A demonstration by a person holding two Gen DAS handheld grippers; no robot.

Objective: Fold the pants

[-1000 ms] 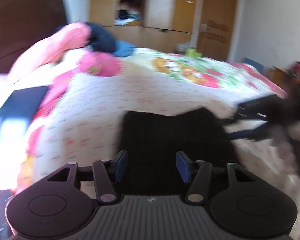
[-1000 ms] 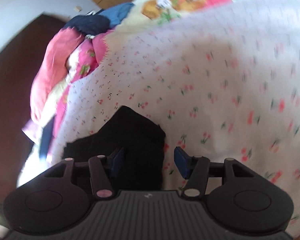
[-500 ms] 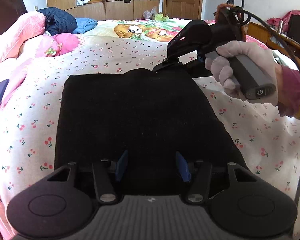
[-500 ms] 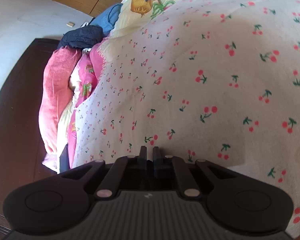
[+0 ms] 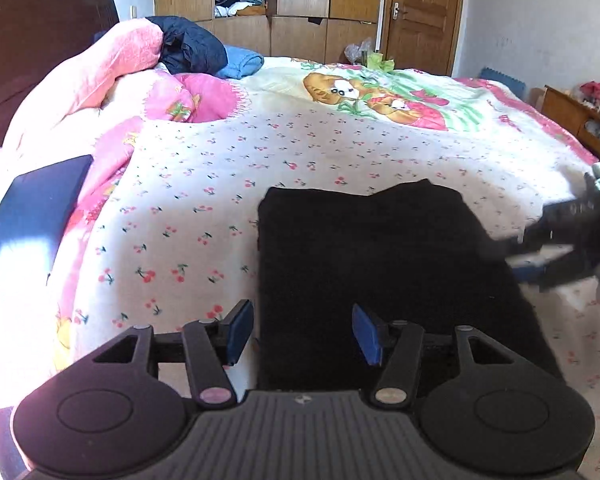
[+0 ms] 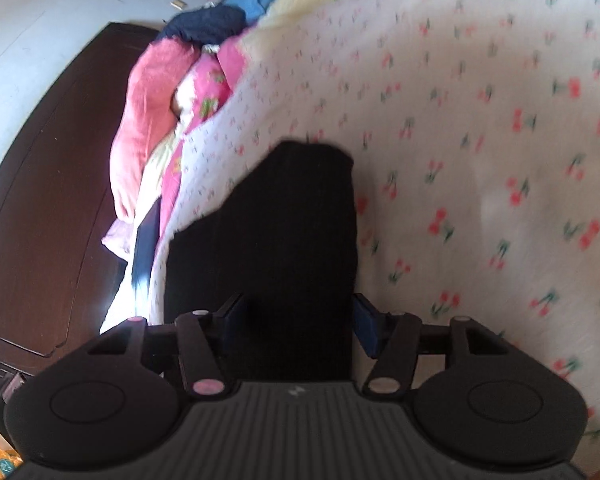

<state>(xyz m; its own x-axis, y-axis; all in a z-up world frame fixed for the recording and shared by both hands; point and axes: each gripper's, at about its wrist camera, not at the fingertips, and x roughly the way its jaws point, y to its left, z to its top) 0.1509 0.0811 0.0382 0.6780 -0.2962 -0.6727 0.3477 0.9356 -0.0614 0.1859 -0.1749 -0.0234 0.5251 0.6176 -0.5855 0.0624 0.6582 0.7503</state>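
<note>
The black pants (image 5: 384, 256) lie folded into a flat rectangle on the cherry-print bed cover (image 5: 204, 184). My left gripper (image 5: 303, 334) is open and empty, over the near left edge of the pants. In the right wrist view the pants (image 6: 284, 240) fill the middle, and my right gripper (image 6: 298, 318) is open and empty just above them. The right gripper also shows blurred at the right edge of the left wrist view (image 5: 556, 256), beside the pants.
Pink quilts (image 5: 100, 76), a dark blue jacket (image 5: 188, 46) and a blue cloth (image 5: 240, 62) are piled at the head of the bed. A dark blue flat object (image 5: 28, 212) lies at the left. A dark headboard (image 5: 40, 28) and wooden wardrobes (image 5: 300, 4) stand behind.
The right gripper, shut at the far edge of the pants half a second ago, has opened and drawn back to the right. The left gripper has pulled back and left, still open.
</note>
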